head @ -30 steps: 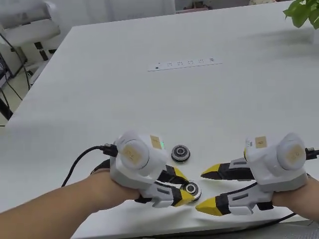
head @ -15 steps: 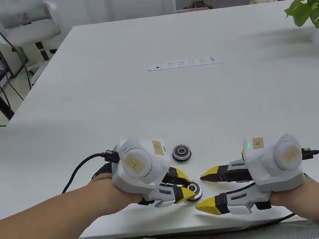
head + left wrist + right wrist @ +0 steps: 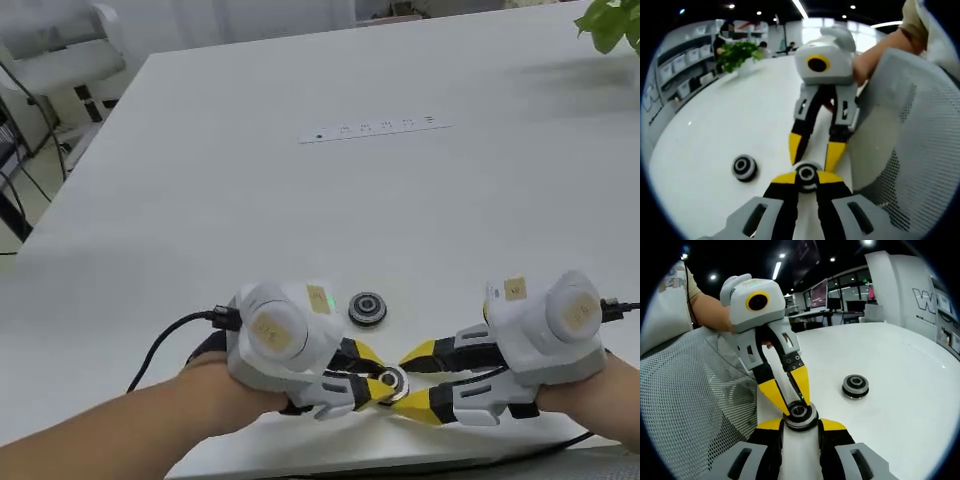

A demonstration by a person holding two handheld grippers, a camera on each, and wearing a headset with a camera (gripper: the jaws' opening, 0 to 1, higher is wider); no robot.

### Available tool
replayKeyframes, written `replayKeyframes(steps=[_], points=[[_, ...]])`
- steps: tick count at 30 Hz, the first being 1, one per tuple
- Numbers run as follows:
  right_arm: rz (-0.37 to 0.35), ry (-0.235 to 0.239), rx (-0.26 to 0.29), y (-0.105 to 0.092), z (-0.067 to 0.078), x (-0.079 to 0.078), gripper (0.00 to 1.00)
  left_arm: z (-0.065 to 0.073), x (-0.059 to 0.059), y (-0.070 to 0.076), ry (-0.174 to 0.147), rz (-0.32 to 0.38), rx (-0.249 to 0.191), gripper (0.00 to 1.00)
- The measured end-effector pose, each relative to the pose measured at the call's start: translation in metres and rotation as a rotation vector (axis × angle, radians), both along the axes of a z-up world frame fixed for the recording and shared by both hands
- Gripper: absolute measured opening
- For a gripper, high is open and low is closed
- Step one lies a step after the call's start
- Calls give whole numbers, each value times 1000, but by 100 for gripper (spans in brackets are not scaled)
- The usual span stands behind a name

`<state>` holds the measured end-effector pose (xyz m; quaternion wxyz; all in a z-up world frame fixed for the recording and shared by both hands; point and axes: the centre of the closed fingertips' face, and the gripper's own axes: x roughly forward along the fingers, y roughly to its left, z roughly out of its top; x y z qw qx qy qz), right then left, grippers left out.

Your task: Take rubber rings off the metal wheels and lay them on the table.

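Head view: at 6 o'clock on the white table (image 3: 300, 200), left gripper (image 3: 371, 386) and right gripper (image 3: 414, 382) meeting tip to tip, both closed narrowly on one metal wheel (image 3: 390, 380); spare wheel (image 3: 367, 308) just beyond, toward 12 o'clock. Left gripper view: own jaws clamping the metal wheel (image 3: 807, 175) from both sides, right gripper (image 3: 816, 150) reaching in from 12 o'clock, spare wheel (image 3: 745, 167) at 9 o'clock. Right gripper view: own jaws pressed against the metal wheel (image 3: 800, 415), left gripper (image 3: 788, 390) entering from 11 o'clock, spare wheel (image 3: 855, 385) toward 2 o'clock.
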<state>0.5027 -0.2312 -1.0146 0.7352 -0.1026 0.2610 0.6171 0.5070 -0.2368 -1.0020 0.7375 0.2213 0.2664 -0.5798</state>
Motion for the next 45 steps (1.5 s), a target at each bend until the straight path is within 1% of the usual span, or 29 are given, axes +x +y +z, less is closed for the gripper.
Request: replayKeyframes(steps=[5, 10, 14, 17, 19, 20, 21, 26, 28, 29, 30, 31, 35, 38, 40, 45], points=[[1, -4, 1, -1, 1, 0, 24, 0, 0, 0, 2, 10, -7, 13], [1, -19, -6, -3, 1, -1, 21, 0, 0, 0, 3, 12, -13, 13], [5, -36, -20, -6, 0, -1, 19, 0, 1, 0, 3, 14, -16, 13], [4, -39, -26, -7, -1, -2, 18, 0, 1, 0, 2, 15, -17, 13], [7, -49, -44, -9, -2, -2, 14, 0, 0, 0, 2, 15, -20, 13], [19, -67, -56, -11, -2, -2, 11, 0, 0, 0, 3, 16, -21, 13], [12, -55, -53, -11, -2, -3, 9, 0, 0, 0, 3, 16, -21, 13], [4, -47, -54, -12, -2, -3, 7, 0, 0, 0, 2, 15, -20, 13], [-5, -47, -62, -13, -3, -2, 2, 0, 0, 0, 2, 16, -20, 13], [-14, -31, -53, -13, -2, -2, 1, 0, 1, 0, 1, 16, -20, 13], [-24, -17, -56, -14, -4, -2, 1, 0, 0, 0, 2, 16, -21, 13], [-25, -18, -53, -14, -3, -1, 1, 0, 0, 0, 1, 16, -21, 13], [-43, 9, -48, -14, -3, -1, 0, -1, 0, 0, 1, 16, -20, 13], [-79, 62, -27, -16, -4, 1, 0, 0, 0, 0, 1, 16, -21, 13], [-98, 88, -15, -16, -3, 1, 0, 0, 0, 0, 2, 16, -19, 13], [-120, 120, -7, -16, -3, 1, 0, -1, 0, 0, 2, 17, -19, 13]])
